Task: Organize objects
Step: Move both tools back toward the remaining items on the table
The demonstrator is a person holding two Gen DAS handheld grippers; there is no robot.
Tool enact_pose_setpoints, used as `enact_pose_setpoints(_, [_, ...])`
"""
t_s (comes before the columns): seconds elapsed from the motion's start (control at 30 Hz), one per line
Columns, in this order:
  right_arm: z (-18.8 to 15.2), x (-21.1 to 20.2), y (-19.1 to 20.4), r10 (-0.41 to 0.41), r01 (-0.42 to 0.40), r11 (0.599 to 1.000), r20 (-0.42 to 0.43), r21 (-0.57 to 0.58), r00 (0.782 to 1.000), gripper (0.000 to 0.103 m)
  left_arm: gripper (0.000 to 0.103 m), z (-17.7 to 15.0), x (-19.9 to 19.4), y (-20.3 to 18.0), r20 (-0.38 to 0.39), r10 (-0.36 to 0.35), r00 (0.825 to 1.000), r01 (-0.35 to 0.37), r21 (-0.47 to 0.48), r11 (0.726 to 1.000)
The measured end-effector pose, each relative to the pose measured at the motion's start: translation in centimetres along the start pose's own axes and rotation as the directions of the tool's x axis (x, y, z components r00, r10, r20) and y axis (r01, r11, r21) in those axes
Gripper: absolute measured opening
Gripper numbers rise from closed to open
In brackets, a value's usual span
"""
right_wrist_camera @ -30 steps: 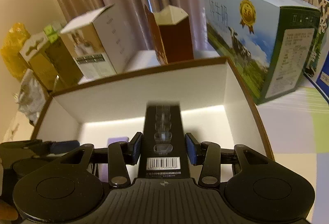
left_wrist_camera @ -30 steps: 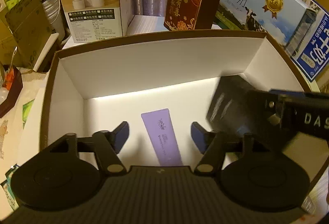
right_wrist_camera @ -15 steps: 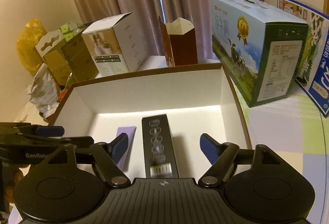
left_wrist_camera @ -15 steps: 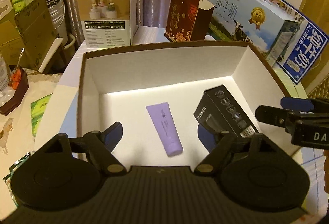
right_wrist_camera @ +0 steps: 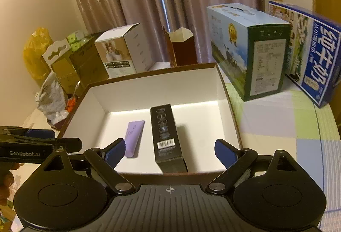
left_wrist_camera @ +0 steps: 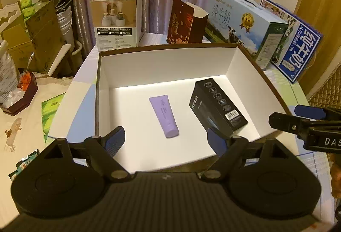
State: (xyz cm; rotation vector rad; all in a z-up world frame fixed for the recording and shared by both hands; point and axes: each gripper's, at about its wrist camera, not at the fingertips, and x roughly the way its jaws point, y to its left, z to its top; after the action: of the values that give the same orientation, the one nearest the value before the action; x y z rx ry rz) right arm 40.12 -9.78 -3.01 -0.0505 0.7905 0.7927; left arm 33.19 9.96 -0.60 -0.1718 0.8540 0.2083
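Right gripper (right_wrist_camera: pixel 169 150): fingers spread wide, nothing between them, held above the near rim of the white-lined open box (right_wrist_camera: pixel 229 102). Left gripper (left_wrist_camera: pixel 166 138): likewise spread and empty, over the same near rim.

Black carton (right_wrist_camera: pixel 167 136) with barcode label lies flat on the box floor directly ahead of the right gripper, its near end between and below the spread fingers, not touched. Lilac tube (right_wrist_camera: pixel 134 136) lies flat just to the left of that carton, apart from it; from the left gripper it sits straight ahead, centred.

Handling judgement: the carton looks rigid, light, with smooth printed faces; grip across its long sides. The tube appears soft and squeezable; take it across the body with light pressure.
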Motion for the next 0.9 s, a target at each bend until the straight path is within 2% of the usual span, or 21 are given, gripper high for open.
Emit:
enact_pose_setpoints(0.3, [-2.0,-3.2,-0.2,0.007,-0.008,1.000,0.011,0.029,1.000,0.090,0.082,-2.0,-3.3,-1.1,0.008,-0.003,1.000,0.003,-0.001,1.000])
enact_pose_setpoints(0.9, [-7.8,-9.5,-0.8,0.009,-0.008,1.000,-0.020,0.029,1.000,0.090,0.082,-8.6,-7.9,-3.7,-0.030,-0.025,0.999,0.024,-0.027,0.999])
